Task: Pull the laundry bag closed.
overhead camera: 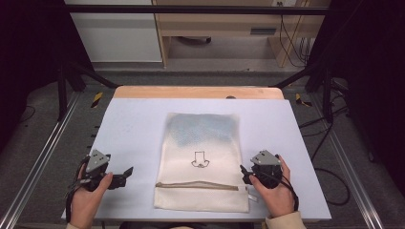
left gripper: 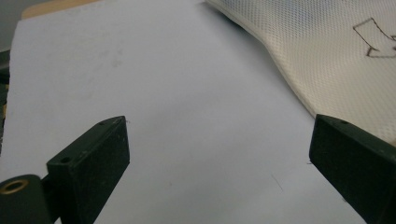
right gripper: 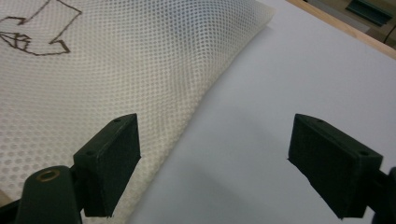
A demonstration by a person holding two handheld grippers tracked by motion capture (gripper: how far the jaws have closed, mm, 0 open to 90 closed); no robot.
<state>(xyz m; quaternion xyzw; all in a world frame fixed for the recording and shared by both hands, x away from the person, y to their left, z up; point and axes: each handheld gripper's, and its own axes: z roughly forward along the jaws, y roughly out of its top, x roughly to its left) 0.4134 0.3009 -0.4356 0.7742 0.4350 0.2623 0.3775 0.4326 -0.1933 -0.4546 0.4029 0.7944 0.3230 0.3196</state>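
Observation:
A cream mesh laundry bag lies flat in the middle of the table, its zipper running across near the front edge and a small drawn emblem at its centre. Something bluish shows through its far half. My left gripper rests on the table to the left of the bag, open, with bare table between its jaws. My right gripper sits at the bag's right edge, open, its left jaw over the mesh and its right jaw over the table.
The pale table top has a wooden strip along its far edge. Metal rails run along both sides. Cables lie on the floor to the right, and cabinets stand beyond the table.

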